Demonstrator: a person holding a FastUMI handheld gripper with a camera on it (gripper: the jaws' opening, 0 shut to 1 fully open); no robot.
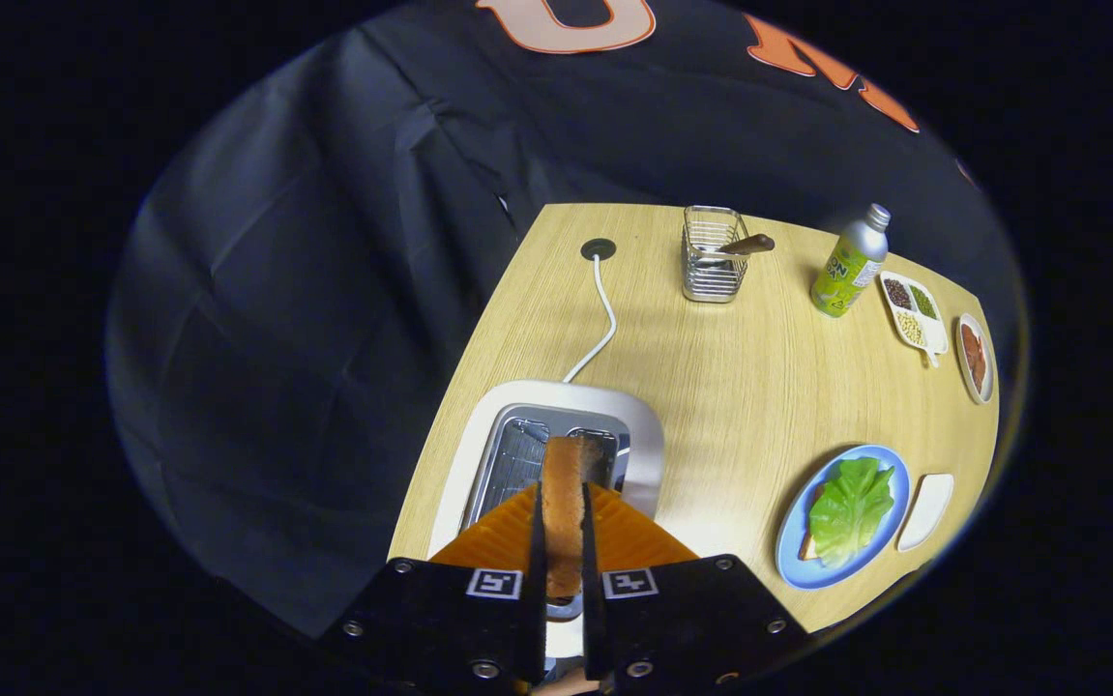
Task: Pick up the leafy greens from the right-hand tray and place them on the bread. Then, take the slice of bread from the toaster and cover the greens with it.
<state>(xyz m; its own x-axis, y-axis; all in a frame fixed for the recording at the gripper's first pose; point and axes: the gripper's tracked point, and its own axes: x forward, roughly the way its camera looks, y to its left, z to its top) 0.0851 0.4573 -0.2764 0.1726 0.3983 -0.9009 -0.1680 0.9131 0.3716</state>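
Toast (564, 503) is pinched edge-on between the jaws, both fingers (537, 541) flat against its faces. The gripper (564, 541) sits right over the toaster (643, 435), with the slice's far end above the slot; from here I can't tell if the slice is fully clear of it.

Greens (851, 507) already lie on the plate (793, 556), at about 3 o'clock from the jaws, with a corner of the bottom bread (810, 549) poking out at the leaf's near edge. So step one looks done; what's in hand is carrying the toast over and covering the leaf.

How I'd do it:
- Lift straight up until the slice clears the slot; a sideways pull risks snagging the toaster's wire guides.
- Swing towards 3 o'clock and keep it high enough to pass over the plate rim.
- The slice is held vertical, so roll the wrist to lay it flat before lowering; otherwise it lands on edge and tips.
- Line it up on the bread corner, not the leaf outline, since the leaf overhangs.
- Release low so the leaf doesn't shift.

A small white tray (925, 510) sits just beyond the plate at 3 o'clock; don't overshoot into it. A white cord (604, 319) runs from the toaster towards 12 o'clock on the tabletop (759, 387), out of the path. Rack (711, 256), bottle (849, 266) and the dishes (914, 314) at 1–2 o'clock are well apart.
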